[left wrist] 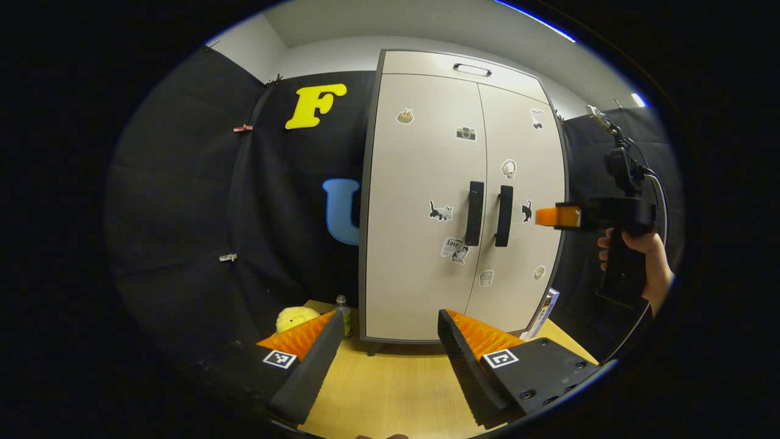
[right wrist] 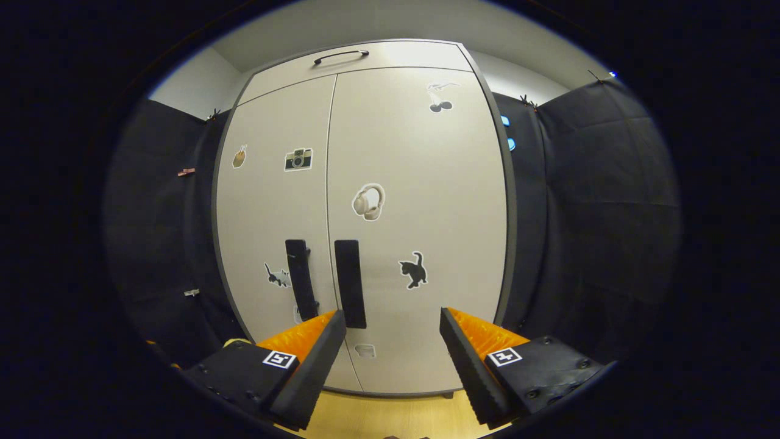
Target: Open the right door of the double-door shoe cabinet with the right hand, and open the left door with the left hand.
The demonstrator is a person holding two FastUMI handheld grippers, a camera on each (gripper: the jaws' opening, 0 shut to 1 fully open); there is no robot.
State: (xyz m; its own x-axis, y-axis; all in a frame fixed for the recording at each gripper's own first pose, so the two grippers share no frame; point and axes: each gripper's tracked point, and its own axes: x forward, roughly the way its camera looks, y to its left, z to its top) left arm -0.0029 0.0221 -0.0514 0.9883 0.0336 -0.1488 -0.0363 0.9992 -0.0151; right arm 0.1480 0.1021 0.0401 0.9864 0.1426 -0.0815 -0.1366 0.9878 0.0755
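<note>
You've got even overhead light from ceiling strips (left wrist: 536, 21), so the pale cabinet (left wrist: 426, 201) reads bright against the dim booth cloth with no hard glare. Both views are sharp in the centre; heavy fisheye bows the cabinet edges and darkens your rim. Soft shadow sits under the cabinet on the counter (left wrist: 390, 384).

A sticker (left wrist: 451, 246) on the cabinet's left door (left wrist: 420, 207) reads "Love".

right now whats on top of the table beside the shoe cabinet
Left of the shoe cabinet, a yellow plush toy and a small bottle sit on the table. At its right foot leans a book-like item, partly covered by the cabinet.
</note>
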